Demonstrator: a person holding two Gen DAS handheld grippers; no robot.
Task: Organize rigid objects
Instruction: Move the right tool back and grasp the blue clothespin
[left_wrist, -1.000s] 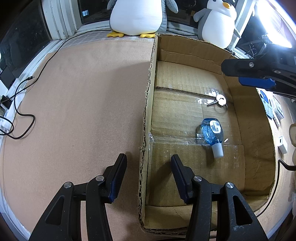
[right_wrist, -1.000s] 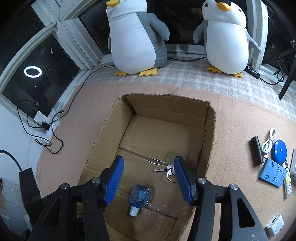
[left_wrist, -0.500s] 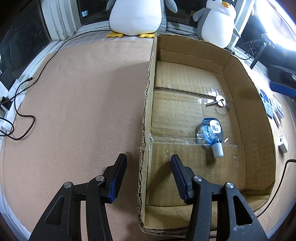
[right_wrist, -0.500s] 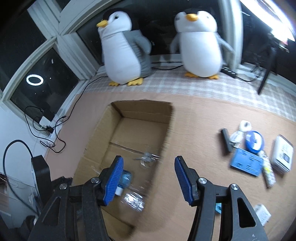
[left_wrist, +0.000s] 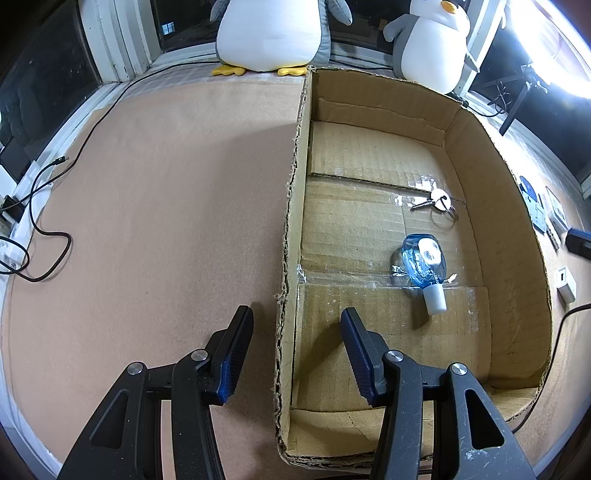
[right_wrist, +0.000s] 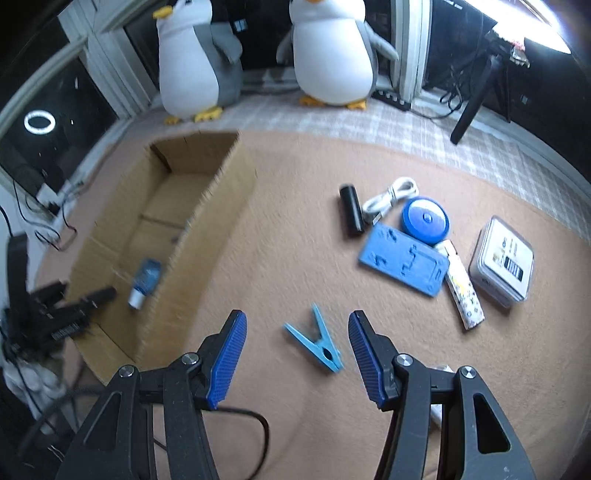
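The right gripper (right_wrist: 297, 347) is held spread and empty above a blue clothespin (right_wrist: 317, 344) lying on the surface. The left gripper (left_wrist: 296, 343), likewise spread, straddles the cardboard box (left_wrist: 495, 155) wall; a blue bottle (left_wrist: 423, 267) and keys (left_wrist: 436, 201) lie inside.

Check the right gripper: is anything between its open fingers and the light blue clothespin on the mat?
Nothing visible. The right gripper is open, and the clothespin lies flat on the mat directly between and just ahead of its fingers. The blue plate and the cardboard box lie off to either side.
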